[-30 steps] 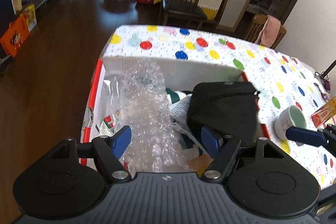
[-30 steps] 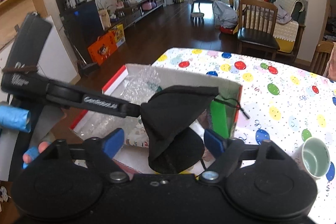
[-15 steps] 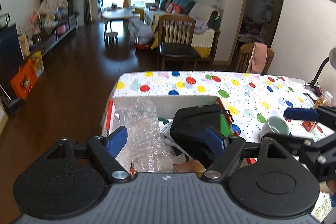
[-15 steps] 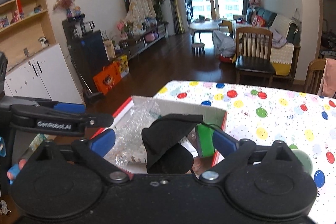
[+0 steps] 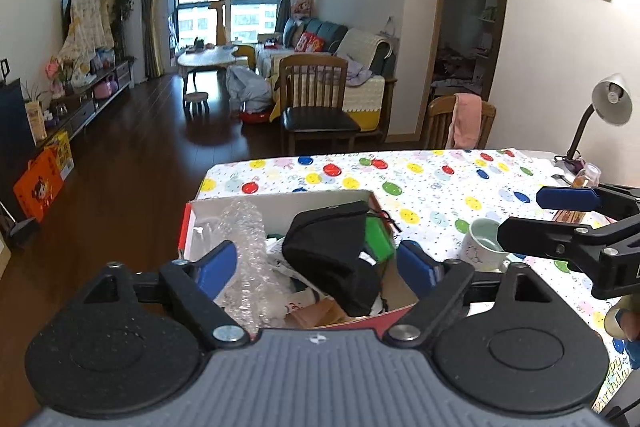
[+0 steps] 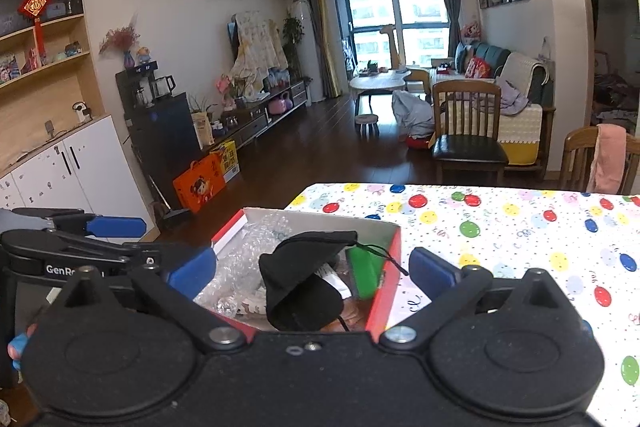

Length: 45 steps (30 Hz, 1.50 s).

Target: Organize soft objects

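Both hand-held tools hung above the near end of the table, raised clear of the load. The left gripper (image 5: 316, 269) had its blue pads spread wide with nothing between them; the right gripper (image 6: 312, 273) was likewise spread and empty, its side profile visible at the right of the left wrist view.

Step in hand, as judged: a soft item had been deposited and both tools stood off it, so the next move would call for choosing another soft object, bringing an open tool down over it and closing on a fold rather than on a flat face.

The black pouch (image 5: 332, 259) lay inside the cardboard box (image 5: 280, 201), slumped toward the box's right wall, creased and limp, a thin cord trailing from it. Crumpled bubble wrap (image 5: 248, 247) filled the box's left half, and a green packet (image 5: 378, 239) stood against the right wall. The box sat at the table's near-left corner. A mug (image 5: 482, 247) stood just beside the box on the balloon-print tablecloth (image 5: 432, 179).
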{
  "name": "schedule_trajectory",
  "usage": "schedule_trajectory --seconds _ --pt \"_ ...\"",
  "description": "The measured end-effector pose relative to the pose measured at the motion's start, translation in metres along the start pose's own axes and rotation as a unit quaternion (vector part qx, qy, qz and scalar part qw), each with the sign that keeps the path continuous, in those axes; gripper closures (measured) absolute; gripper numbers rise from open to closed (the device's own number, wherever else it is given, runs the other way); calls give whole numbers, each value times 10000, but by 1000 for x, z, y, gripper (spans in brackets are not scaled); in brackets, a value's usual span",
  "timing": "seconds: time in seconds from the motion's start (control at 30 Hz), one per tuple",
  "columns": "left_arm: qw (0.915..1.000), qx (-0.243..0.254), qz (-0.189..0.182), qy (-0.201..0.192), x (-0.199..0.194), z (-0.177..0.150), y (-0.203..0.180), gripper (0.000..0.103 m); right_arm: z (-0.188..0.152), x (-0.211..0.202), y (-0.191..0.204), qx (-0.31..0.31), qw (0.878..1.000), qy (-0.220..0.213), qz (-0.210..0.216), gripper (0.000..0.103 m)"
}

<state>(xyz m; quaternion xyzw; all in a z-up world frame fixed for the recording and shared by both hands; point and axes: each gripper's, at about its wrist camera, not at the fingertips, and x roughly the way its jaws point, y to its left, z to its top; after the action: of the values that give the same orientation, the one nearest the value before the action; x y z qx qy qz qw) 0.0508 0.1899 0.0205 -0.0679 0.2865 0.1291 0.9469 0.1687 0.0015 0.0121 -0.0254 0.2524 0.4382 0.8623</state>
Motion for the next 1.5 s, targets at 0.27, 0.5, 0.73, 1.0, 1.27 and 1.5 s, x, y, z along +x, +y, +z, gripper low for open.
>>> schedule_trajectory --seconds 0.27,0.5,0.73,1.0,1.27,1.5 --pt "9993 0 -195 -308 -16 -8 -20 0 -15 -24 -7 131 9995 -297 -54 0" --pt "9988 51 -320 -373 -22 -12 -36 0 -27 -39 -10 191 9986 -391 -315 0" --pt "9974 353 -231 -586 -32 -24 -55 0 -35 -50 -8 184 9970 -472 -578 0" --pt "9967 203 -502 -598 -33 -29 -56 0 -46 -58 -11 164 9937 -590 -934 0" --pt "9973 158 -405 -584 -33 -31 -57 0 -54 -65 -12 311 9905 -643 -1179 0" --pt "9969 234 -418 -623 -36 -32 -60 0 -56 -67 -12 404 9889 -645 -1276 0"
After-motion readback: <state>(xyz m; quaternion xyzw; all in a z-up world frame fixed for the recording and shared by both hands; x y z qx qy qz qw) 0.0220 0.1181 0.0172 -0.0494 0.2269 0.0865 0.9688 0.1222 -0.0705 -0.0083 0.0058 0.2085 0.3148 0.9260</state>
